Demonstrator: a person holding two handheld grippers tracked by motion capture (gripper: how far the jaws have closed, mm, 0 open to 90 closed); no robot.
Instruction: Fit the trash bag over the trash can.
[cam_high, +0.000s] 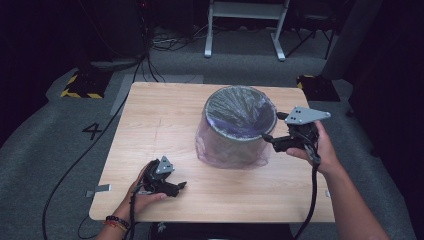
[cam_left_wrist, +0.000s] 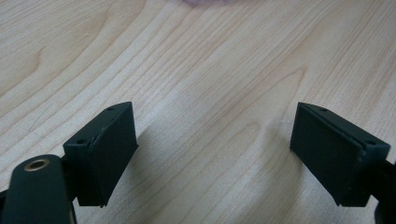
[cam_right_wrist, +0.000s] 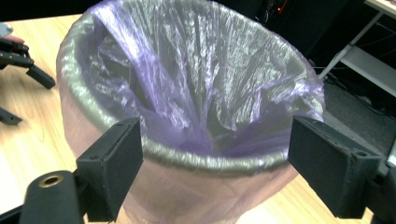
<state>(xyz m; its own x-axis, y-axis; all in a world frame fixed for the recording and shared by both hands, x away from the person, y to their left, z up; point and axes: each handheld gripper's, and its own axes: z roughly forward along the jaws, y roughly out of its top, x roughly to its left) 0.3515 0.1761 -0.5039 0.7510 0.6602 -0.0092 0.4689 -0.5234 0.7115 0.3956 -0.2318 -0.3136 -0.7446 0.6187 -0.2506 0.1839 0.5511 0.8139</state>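
Observation:
A round bin (cam_high: 239, 125) lined with a thin purple plastic bag stands upright near the middle of the wooden table (cam_high: 160, 120). The bag folds over the rim and hangs down the outside. My right gripper (cam_high: 274, 129) is open at the bin's right side, its jaws level with the rim; in the right gripper view the bin (cam_right_wrist: 187, 116) sits just beyond the open jaws, nothing between them. My left gripper (cam_high: 181, 187) rests low near the table's front left, open, with bare wood (cam_left_wrist: 210, 93) between its fingers.
The table's front edge lies just below the left hand. Cables run over the grey floor (cam_high: 60, 145) at the left, and a white frame (cam_high: 245, 25) stands behind the table. A yellow-black striped base (cam_high: 82, 85) sits at the back left.

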